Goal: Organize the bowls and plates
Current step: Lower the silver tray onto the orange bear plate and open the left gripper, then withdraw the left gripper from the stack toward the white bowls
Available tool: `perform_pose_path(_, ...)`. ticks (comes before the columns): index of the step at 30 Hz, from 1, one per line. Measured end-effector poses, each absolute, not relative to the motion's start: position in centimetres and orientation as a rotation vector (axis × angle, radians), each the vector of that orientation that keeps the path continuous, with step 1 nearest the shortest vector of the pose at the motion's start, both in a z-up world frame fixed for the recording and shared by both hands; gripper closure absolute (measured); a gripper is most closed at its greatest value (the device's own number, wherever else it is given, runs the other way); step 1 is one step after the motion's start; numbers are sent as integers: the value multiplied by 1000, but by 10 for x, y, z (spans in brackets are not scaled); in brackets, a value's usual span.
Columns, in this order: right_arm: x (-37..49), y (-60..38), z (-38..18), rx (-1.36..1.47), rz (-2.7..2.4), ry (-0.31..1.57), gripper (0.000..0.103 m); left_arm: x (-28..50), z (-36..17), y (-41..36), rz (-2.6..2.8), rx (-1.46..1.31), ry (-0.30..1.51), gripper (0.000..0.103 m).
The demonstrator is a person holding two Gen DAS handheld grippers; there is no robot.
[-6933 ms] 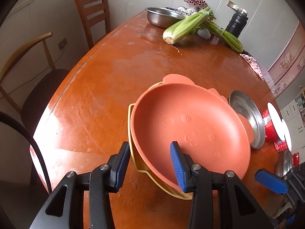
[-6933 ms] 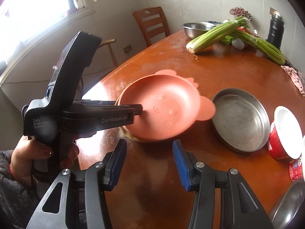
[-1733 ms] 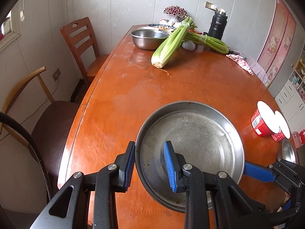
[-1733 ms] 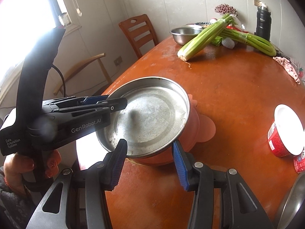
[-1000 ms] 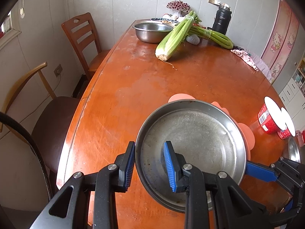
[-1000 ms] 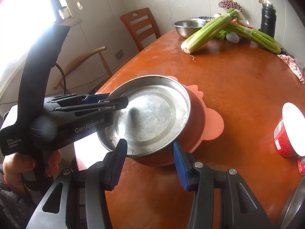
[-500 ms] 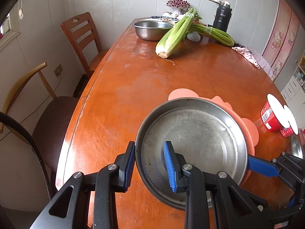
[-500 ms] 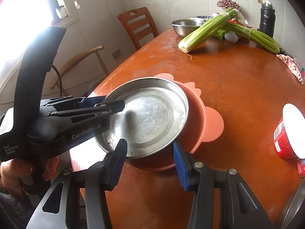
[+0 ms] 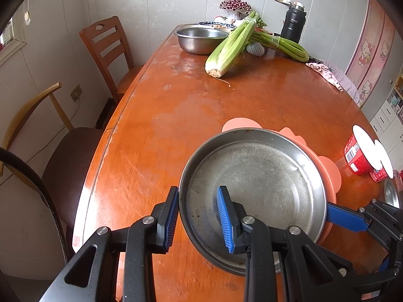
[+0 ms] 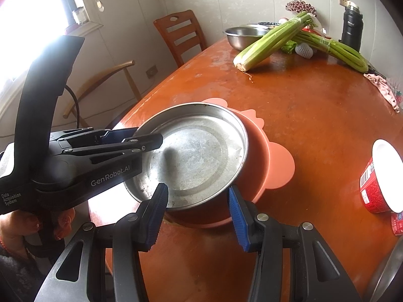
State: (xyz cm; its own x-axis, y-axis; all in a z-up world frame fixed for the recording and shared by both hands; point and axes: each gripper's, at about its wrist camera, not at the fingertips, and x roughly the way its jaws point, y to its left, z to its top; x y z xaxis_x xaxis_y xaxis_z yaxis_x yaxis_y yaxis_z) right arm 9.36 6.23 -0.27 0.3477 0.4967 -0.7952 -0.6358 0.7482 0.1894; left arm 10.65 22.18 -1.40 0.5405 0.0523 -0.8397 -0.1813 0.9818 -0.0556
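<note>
Left gripper [image 9: 199, 214] fingers clamping steel plate [image 9: 264, 176] rim over orange plate [image 10: 272, 161], right gripper [image 10: 196, 209] fingers apart, empty

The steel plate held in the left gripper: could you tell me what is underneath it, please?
Under the steel plate sits the orange bowl, only its far rim and ears showing. Its inside is covered, so anything in or beneath it cannot be seen. The left gripper clamps the plate's near rim.

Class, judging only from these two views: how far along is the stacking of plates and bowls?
Done: the orange bowl sits on the table. In hand: the left gripper clamps the rim of the steel plate, which sits in that bowl, not yet released. Left: a steel dish at the right edge; the right gripper is open.
</note>
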Motion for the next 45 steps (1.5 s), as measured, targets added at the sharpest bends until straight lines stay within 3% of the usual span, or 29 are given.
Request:
perform_pose_path(11, 91, 60, 0, -175, 724, 951, 52, 106, -13, 223, 146, -151, 990, 72)
perform_pose_path(34, 90, 39, 18, -104, 725, 925, 52, 95, 9, 231, 176, -185, 930, 49)
perform_pose_path(37, 93, 33, 20, -79, 713, 929, 51, 92, 9, 238, 181, -218, 932, 46)
perform_pose_path(40, 97, 24, 18, -46, 700, 953, 41, 89, 5, 244, 177, -265, 948, 46)
perform_pose_path(45, 105, 15, 13, -5, 689, 995, 41, 83, -10, 251, 123, -381, 980, 45)
